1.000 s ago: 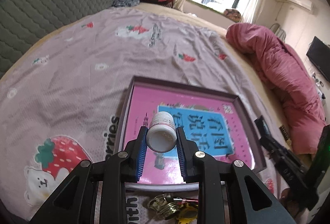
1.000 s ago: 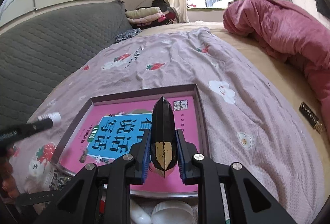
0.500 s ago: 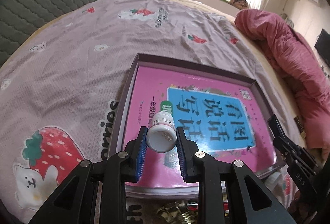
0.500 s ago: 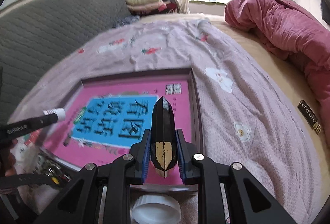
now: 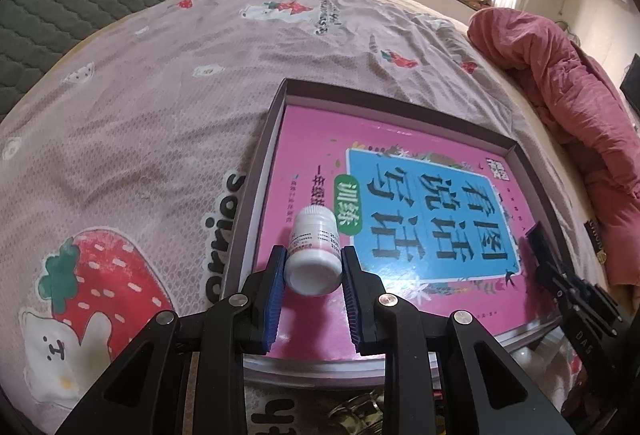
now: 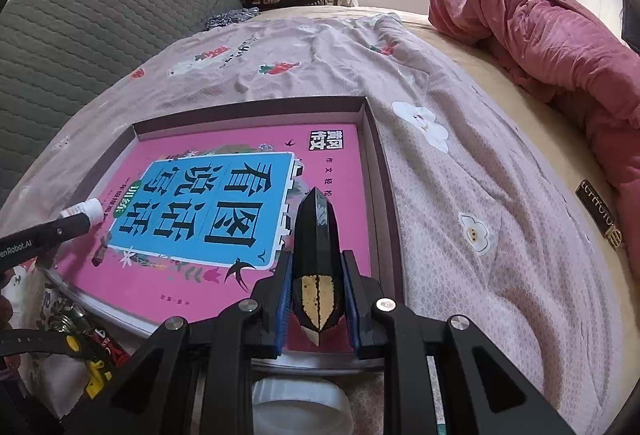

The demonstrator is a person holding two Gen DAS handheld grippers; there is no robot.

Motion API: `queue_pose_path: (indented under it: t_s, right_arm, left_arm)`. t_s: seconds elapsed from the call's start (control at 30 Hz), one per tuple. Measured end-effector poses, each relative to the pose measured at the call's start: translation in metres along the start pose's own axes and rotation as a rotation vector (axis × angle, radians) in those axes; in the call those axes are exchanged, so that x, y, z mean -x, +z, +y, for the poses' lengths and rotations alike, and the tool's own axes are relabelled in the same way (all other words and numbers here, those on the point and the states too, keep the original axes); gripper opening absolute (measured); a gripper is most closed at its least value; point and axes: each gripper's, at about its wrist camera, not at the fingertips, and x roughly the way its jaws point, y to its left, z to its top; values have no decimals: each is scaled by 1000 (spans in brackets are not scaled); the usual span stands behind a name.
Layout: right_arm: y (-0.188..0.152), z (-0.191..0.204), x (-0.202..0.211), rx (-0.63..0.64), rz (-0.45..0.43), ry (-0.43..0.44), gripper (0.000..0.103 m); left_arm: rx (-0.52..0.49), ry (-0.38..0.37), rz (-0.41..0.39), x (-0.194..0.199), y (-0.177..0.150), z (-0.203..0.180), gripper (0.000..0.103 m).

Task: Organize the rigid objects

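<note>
A shallow dark box (image 5: 267, 139) lies on the bed with a pink and blue book (image 5: 400, 203) in it. My left gripper (image 5: 313, 261) is shut on a small white pill bottle (image 5: 314, 251), held low over the book's near left corner. My right gripper (image 6: 316, 275) is shut on a black faceted pointed object with a gold base (image 6: 316, 235), held over the book's right side (image 6: 240, 219), near the box's right wall (image 6: 376, 171). The left gripper with the bottle (image 6: 86, 211) shows at the left of the right wrist view.
The bed has a lilac strawberry-print sheet (image 5: 140, 115). A rolled red quilt (image 6: 540, 35) lies at the right. A bunch of keys (image 6: 68, 327) and a white round lid (image 6: 296, 407) lie at the near edge. A grey padded headboard (image 6: 80, 35) stands at the left.
Both grippers have moved forward and lower over the box. The bottle and the black object now hang closer to the book. Both stay shut on their loads.
</note>
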Motion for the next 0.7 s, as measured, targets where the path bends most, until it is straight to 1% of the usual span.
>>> queue_pose_path:
  t_s: [0.23, 0.53, 0.7]
  right_arm:
    - [0, 0, -3, -11, 18, 9, 23]
    - [-1, 2, -2, -31, 17, 11, 23]
    - [-1, -2, -1, -58, 26, 33, 23]
  left_arm:
    - [-12, 2, 14, -2, -6, -1, 27]
    - [-41, 29, 33, -2, -10, -6, 27]
    - [-41, 36, 42, -1, -11, -6, 27]
